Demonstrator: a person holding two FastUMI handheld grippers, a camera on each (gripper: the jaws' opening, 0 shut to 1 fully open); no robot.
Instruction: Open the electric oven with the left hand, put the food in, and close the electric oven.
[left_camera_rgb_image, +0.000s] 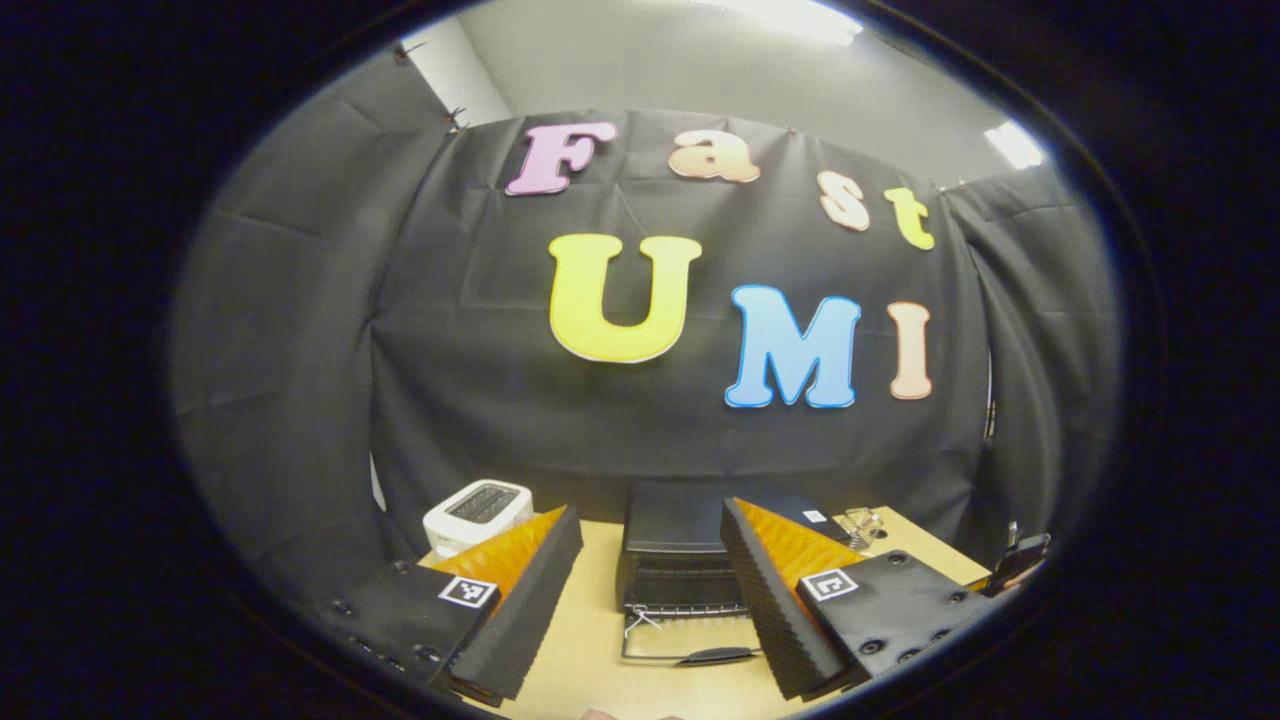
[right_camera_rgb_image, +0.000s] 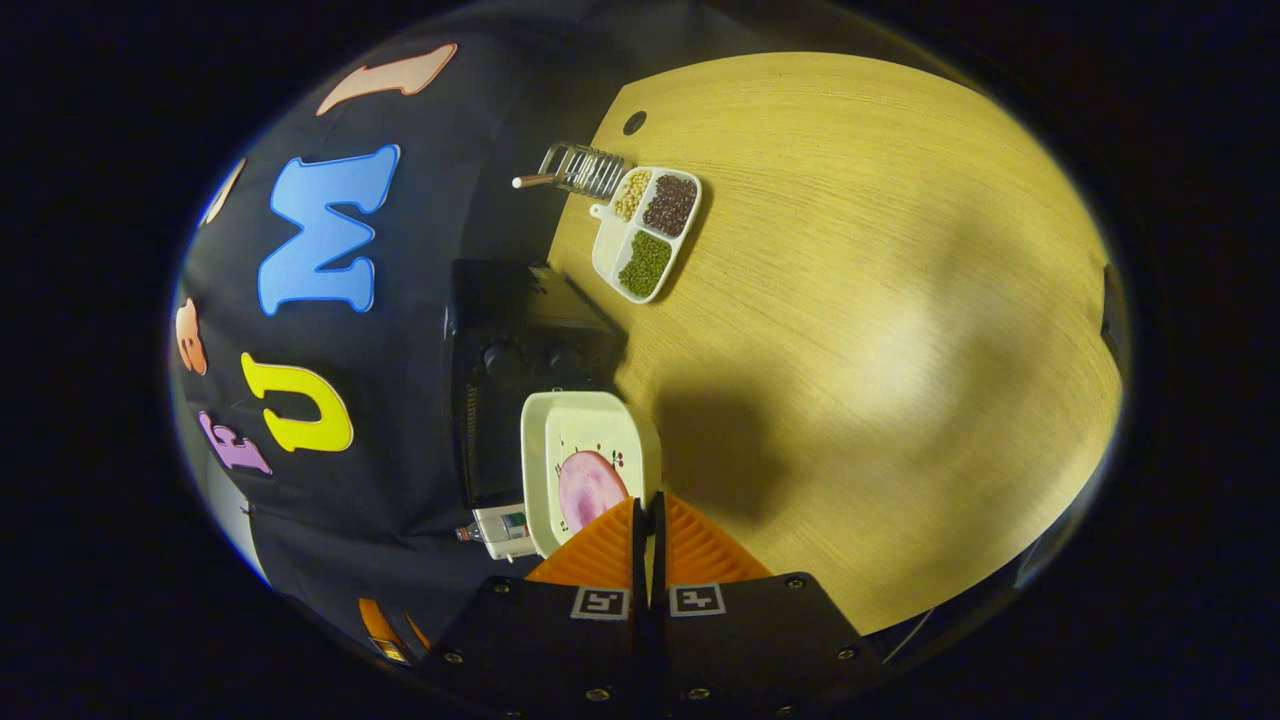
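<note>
White plate (right_camera_rgb_image: 585, 455) pinched in right tool (right_camera_rgb_image: 646, 520), beside oven (right_camera_rgb_image: 510, 350).

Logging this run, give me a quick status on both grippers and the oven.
Left gripper open, empty. Right gripper shut on dish of food. Oven door down, open. Path looks clear.

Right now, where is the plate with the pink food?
In the right gripper view, the plate hangs pinched in the right gripper, just beside the black oven.

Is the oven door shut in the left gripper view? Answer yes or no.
No. The oven door hangs down flat toward the camera, its handle at the near edge, with the wire rack exposed.
</note>
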